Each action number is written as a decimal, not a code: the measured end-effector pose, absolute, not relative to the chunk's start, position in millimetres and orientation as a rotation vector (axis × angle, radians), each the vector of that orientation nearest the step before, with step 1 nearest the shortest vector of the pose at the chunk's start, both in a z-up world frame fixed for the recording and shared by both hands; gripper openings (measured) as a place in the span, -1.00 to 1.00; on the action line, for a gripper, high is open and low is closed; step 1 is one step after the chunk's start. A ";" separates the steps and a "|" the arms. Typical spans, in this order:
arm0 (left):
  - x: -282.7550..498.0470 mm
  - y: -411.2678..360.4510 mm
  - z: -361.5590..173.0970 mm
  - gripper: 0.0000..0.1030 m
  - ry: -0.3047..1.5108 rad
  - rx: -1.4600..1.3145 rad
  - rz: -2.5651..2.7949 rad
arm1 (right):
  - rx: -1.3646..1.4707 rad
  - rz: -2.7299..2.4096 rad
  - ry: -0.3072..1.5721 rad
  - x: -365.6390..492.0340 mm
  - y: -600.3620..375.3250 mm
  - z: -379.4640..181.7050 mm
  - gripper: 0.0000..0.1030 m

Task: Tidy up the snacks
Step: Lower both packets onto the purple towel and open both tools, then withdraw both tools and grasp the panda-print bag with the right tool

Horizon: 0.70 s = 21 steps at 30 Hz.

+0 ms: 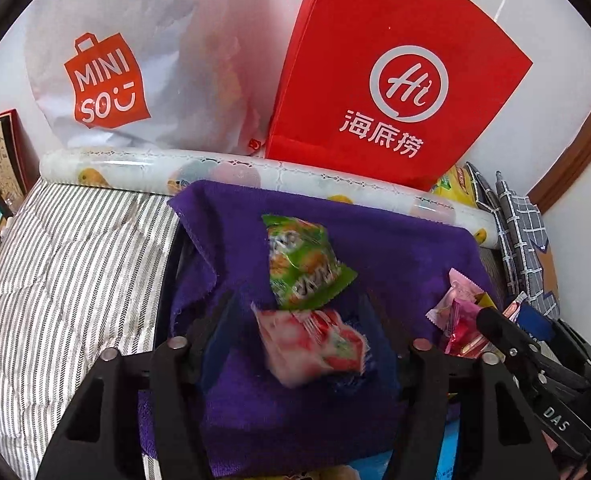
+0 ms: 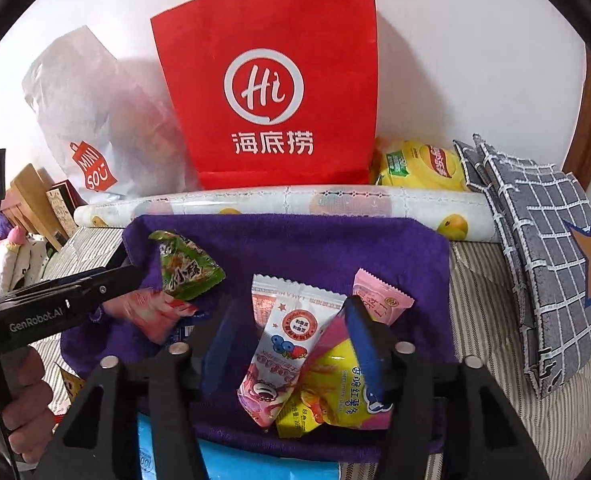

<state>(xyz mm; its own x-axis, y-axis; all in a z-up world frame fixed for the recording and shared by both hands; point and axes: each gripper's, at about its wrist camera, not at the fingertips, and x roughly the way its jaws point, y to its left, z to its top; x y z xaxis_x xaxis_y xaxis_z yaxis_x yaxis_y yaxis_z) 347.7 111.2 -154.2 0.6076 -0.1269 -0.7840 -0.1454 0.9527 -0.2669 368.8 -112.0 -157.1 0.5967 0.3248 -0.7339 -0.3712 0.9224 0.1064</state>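
Snack packets on purple cloth [image 2: 335,248]: red-white packet [image 1: 315,344] lies crosswise between spread left gripper [image 1: 295,312]; right gripper [image 2: 291,320] spread over white berry packet [image 2: 283,344], nothing pinched.

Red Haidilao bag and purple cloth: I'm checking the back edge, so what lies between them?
A patterned roll lies across, between the red bag and the purple cloth, clearest in the right wrist view.
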 end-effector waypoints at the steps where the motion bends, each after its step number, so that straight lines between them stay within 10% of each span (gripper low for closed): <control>1: 346.5 111.4 -152.3 0.34 0.916 -0.324 0.009 | -0.059 0.396 0.825 366.6 -112.5 -153.5 0.13; 21: 255.2 110.2 -83.9 0.52 0.784 -0.330 -0.008 | -0.140 0.364 0.737 261.0 -111.3 -108.5 0.22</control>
